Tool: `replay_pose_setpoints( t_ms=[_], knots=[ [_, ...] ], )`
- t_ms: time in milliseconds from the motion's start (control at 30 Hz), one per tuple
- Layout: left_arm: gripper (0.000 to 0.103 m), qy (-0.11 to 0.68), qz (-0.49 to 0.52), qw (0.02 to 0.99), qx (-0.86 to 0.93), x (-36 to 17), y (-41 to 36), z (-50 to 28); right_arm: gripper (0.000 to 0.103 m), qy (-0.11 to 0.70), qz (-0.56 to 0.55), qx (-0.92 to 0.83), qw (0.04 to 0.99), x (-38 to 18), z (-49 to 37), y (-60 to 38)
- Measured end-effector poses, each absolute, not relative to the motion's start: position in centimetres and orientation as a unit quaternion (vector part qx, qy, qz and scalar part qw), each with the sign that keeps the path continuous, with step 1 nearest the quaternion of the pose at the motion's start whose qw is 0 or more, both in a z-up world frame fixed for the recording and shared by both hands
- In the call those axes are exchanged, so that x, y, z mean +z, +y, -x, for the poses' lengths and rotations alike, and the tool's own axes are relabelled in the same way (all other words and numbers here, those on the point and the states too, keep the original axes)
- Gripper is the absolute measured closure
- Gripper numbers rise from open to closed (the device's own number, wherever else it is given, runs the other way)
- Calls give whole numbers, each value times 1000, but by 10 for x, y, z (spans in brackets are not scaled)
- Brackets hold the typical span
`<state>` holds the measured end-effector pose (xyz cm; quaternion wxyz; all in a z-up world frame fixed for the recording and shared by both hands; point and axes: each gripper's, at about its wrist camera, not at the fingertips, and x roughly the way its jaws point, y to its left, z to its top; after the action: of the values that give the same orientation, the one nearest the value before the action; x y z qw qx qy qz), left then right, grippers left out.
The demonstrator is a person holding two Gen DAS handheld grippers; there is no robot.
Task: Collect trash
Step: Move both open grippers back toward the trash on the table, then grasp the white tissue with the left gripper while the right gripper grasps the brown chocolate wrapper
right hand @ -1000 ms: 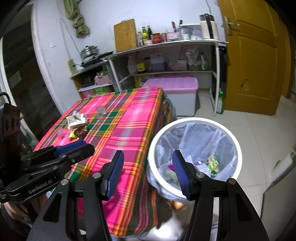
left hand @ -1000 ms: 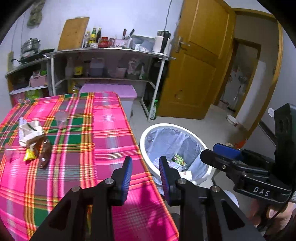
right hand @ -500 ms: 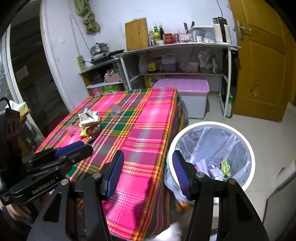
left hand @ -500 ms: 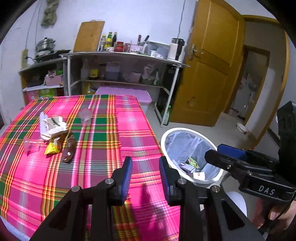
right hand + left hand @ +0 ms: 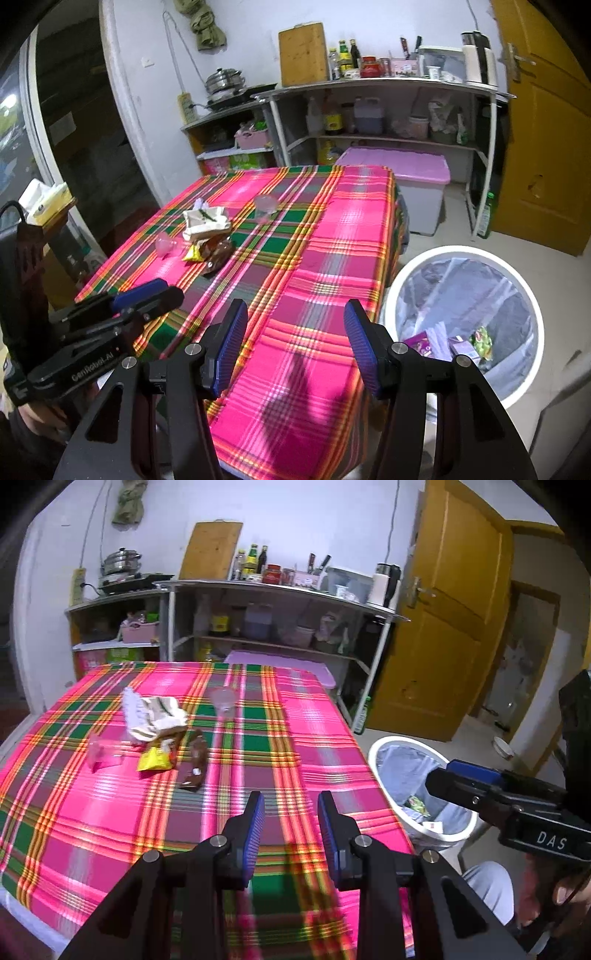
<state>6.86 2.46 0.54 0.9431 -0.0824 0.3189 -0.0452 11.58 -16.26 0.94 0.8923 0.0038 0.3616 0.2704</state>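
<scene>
While the left gripper is hovering over the plaid tablecloth with jaws parted and empty, the right gripper is gaping wider, also empty. Wrappers and clear plastic cups are lying mid-table; the lined trash bin is standing beside the table.

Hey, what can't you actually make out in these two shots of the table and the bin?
- Bin contents: left wrist view, mostly hidden by the right gripper and bin wall.
- Trash pile: right wrist view, too small to name each wrapper.
- Near table edge: left wrist view, hidden behind the left gripper.
- Shelf bottle labels: both views, too small.
</scene>
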Motion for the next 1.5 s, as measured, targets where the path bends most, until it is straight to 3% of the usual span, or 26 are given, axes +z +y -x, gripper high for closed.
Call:
replay_pose_setpoints(
  t_ms=[233,300,367,1067,1500],
  knots=[
    [72,327,97,940,-15,-2,52,-73,48,376,11,277,884,1,-123,-149],
    [60,328,103,939,-8,-5,62,-74,48,378,13,278,883,-1,-125,-146],
    [57,326,112,939,-1,-7,72,-75,48,381,13,279,881,-3,-128,-143],
    [57,331,155,928,68,-24,148,-97,48,413,24,320,853,-23,-170,-71],
    [57,319,173,929,76,-26,189,-94,57,453,34,340,823,-57,-207,11]
  ],
)
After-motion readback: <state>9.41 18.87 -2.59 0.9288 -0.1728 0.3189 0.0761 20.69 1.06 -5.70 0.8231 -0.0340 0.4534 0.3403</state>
